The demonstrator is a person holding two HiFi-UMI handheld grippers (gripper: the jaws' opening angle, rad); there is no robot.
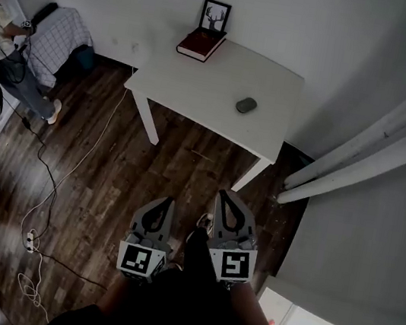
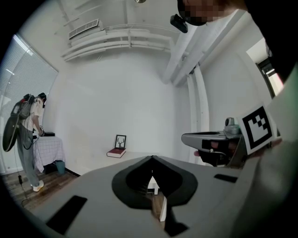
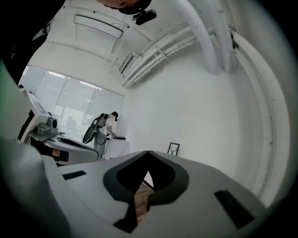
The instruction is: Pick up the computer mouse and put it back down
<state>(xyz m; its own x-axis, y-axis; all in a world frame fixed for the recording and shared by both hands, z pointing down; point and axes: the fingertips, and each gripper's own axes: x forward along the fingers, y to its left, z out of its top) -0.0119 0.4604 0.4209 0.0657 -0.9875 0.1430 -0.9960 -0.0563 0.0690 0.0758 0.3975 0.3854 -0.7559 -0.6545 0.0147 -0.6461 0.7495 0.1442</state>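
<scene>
Approach step: my left gripper (image 1: 164,204) and right gripper (image 1: 225,198) are clenched, empty, well apart from the computer mouse (image 1: 246,105) on the bench (image 1: 192,87); next I must advance, open one

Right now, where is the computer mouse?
In the head view, the computer mouse lies on the right half of the white table, apart from the red book and framed picture at its far left corner.

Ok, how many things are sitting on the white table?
3 on the table: a mouse right of the middle, a red book at the far corner by the wall, and a framed picture upright just behind the book. Nothing seems hidden.
</scene>
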